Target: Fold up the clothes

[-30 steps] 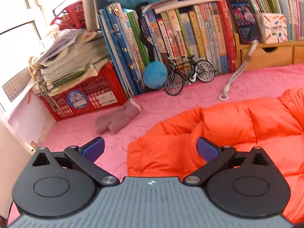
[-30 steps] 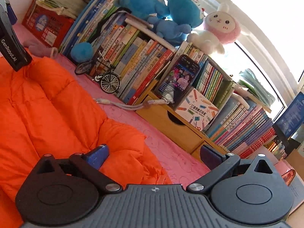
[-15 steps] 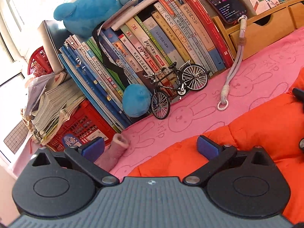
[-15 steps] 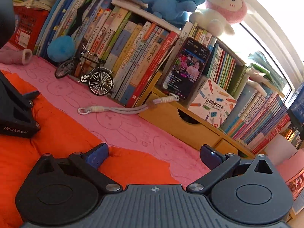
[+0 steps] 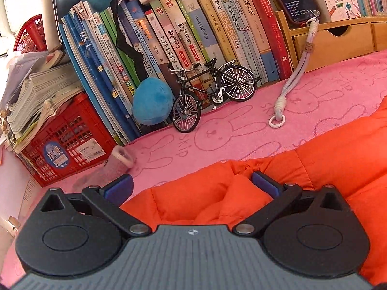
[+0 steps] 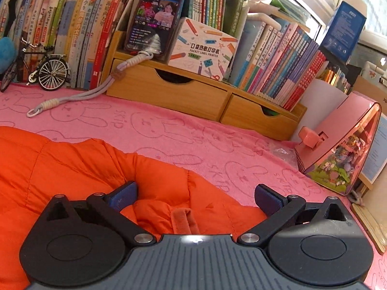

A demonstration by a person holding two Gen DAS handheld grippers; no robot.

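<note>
Jaws of both grippers gape wide over the orange jacket [image 5: 314, 164], its far parts cut off.

The right gripper [image 6: 194, 194] is hovering with its jaws wide apart over the near edge of the orange jacket [image 6: 72, 164], which is lying on the pink towel [image 6: 183, 130]. A model bicycle [image 6: 36, 67] is standing at the towel's far left edge, beside books [image 6: 79, 29].
</note>
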